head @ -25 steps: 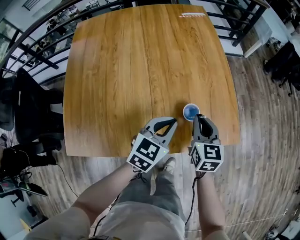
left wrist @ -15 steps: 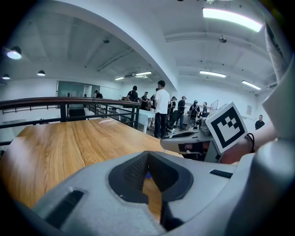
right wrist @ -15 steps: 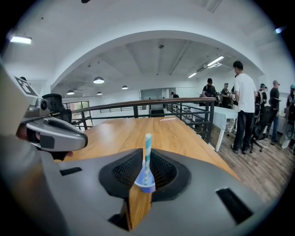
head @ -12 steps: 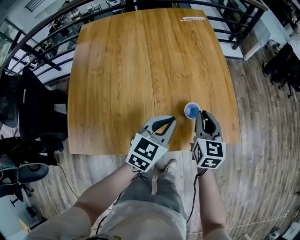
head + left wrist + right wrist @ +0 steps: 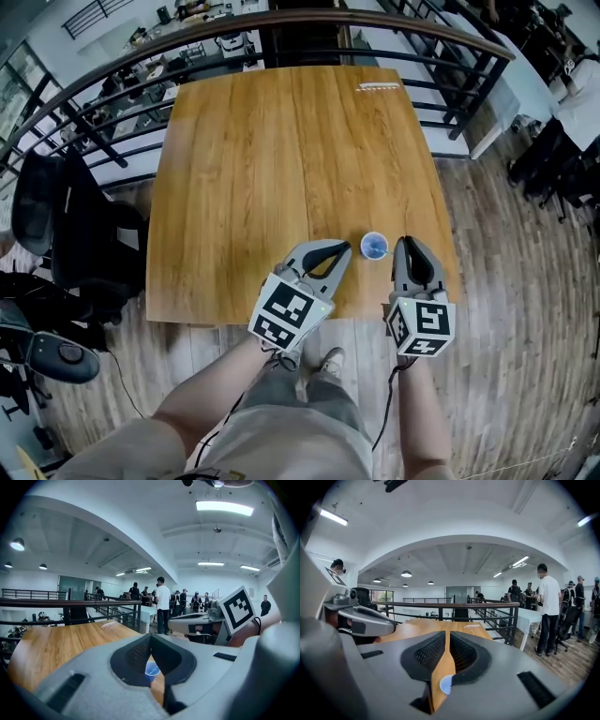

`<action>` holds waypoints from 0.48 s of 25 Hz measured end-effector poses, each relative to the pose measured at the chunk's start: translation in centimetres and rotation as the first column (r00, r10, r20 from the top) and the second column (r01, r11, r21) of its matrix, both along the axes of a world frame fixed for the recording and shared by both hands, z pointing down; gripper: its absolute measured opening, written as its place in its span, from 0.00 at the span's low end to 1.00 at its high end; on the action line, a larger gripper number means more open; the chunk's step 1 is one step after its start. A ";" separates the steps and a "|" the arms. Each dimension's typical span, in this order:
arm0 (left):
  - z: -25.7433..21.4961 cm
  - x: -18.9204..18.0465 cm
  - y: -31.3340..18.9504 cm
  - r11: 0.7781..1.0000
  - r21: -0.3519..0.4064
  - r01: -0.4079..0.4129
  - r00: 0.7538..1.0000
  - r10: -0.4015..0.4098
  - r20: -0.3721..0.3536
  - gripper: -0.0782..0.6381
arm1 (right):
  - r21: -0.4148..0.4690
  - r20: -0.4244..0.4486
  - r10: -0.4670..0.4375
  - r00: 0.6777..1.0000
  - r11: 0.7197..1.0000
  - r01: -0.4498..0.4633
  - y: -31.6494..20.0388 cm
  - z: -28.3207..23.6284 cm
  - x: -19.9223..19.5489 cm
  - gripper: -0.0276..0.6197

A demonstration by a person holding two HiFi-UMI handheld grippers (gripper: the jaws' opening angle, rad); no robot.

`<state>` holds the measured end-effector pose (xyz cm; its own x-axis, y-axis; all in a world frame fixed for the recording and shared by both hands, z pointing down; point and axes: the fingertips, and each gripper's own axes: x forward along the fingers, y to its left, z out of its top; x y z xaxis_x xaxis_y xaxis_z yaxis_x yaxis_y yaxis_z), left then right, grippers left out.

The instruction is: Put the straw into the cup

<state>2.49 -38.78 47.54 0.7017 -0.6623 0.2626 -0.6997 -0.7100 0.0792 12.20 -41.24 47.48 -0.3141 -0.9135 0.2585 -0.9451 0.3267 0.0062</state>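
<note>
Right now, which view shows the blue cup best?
The head view: the whole blue cup shows from above. The left gripper view catches part of it; the right gripper view only a sliver.

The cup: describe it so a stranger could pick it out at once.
Find the wooden table, then its near edge, right of centre. The cup stands there between the left gripper and the right gripper: small, round, blue inside, unlike the thin pale straw at the far edge.
</note>
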 end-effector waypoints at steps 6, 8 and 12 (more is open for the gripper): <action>-6.9 -0.3 1.0 0.992 0.123 -0.002 1.000 0.003 -0.006 0.13 | 0.103 0.012 -0.030 0.999 0.994 0.028 2.6 -7.1 -0.5 0.10; -8.9 -0.5 1.6 0.988 0.155 0.001 1.000 0.002 -0.022 0.13 | 0.129 0.012 -0.045 0.999 0.991 0.043 3.7 -9.1 -0.8 0.10; -12.0 -1.1 3.7 0.979 0.206 0.011 0.999 -0.001 -0.047 0.13 | 0.144 0.022 -0.092 0.996 0.986 0.088 7.0 -11.9 -1.5 0.10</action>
